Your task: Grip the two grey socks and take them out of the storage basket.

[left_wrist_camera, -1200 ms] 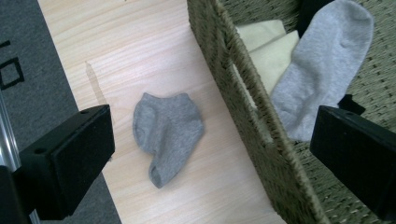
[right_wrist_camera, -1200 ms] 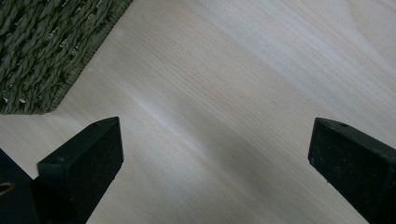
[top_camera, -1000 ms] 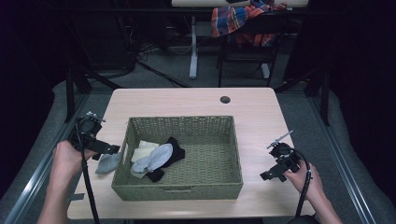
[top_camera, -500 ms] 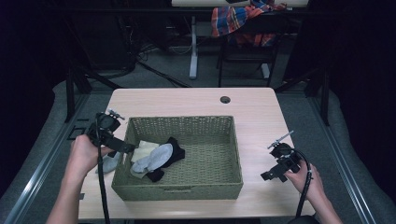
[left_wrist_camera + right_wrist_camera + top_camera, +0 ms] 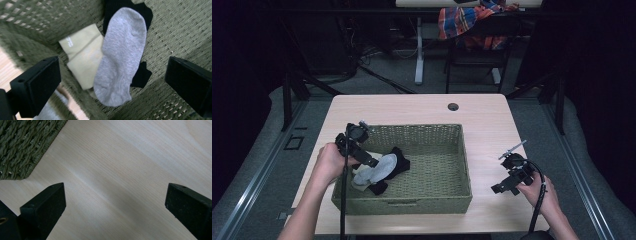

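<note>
A green woven basket (image 5: pixel 464 165) stands in the middle of the wooden table (image 5: pixel 412 107). In its left half lie a grey sock (image 5: pixel 382 167) over a black sock (image 5: pixel 400 161), with a cream sock (image 5: pixel 83 57) beside them against the wall. My left gripper (image 5: pixel 371 161) hangs open just inside the basket's left wall. The grey sock (image 5: pixel 122 55) lies below the gap between its jaws, untouched. My right gripper (image 5: pixel 498 189) is open and holds nothing. It is low over the bare table (image 5: pixel 130 157), right of the basket's corner (image 5: pixel 22 145).
A small black round hole (image 5: pixel 453 106) sits near the table's far edge. A blurred grey piece of cloth (image 5: pixel 47 115) lies on the table outside the basket's left wall. Behind the table stands a chair draped with plaid cloth (image 5: pixel 472 22).
My left gripper has moved from the table left of the basket, over its left wall, to above the socks. The right gripper has hardly moved.
</note>
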`<state>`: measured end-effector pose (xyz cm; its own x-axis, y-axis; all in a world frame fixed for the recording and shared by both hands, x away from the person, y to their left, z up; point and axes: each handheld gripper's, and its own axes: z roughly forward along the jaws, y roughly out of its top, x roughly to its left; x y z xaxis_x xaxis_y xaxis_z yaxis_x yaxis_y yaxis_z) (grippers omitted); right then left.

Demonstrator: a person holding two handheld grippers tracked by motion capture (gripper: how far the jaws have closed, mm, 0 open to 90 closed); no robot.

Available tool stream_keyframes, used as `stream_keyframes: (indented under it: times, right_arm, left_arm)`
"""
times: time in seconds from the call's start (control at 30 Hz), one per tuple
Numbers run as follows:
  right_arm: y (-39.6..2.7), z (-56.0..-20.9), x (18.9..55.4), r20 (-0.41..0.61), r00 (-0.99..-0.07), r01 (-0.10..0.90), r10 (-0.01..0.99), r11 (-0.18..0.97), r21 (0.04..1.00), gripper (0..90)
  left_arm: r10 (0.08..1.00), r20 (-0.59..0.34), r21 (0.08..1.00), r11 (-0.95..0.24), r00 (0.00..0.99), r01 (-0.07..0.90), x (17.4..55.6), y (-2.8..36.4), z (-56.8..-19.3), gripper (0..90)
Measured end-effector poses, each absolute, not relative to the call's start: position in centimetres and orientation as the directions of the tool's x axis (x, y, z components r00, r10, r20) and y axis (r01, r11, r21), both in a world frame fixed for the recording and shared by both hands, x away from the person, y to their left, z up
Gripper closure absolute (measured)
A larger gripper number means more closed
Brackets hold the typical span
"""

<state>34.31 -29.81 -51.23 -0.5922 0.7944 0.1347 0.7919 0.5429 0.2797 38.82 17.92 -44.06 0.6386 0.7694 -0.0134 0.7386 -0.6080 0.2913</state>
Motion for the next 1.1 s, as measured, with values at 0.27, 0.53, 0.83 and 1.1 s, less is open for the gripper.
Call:
stream_keyframes:
  times: [0.27,0.53,0.83,1.1]
  right_arm:
    - [-29.8,-51.2,34.3,0.130,-0.598,0.788,0.791,0.551,0.273,3.1]
    - [-29.9,-51.2,34.2,0.142,-0.591,0.794,0.794,0.542,0.275,3.3]
    - [-30.0,-51.2,34.0,0.133,-0.589,0.794,0.797,0.541,0.276,3.4]
    - [-29.9,-51.1,34.0,0.132,-0.590,0.793,0.797,0.540,0.283,3.5]
  left_arm:
    - [0.758,-0.023,0.256,-0.626,0.652,0.737,39.1,17.1,-46.1,15.5]
    - [0.740,-0.044,0.180,-0.655,0.671,0.734,39.7,16.2,-48.8,41.2]
    - [0.712,-0.016,0.120,-0.696,0.702,0.708,39.7,15.3,-50.3,67.0]
    - [0.694,0.016,0.133,-0.715,0.720,0.686,39.2,15.2,-50.1,84.8]
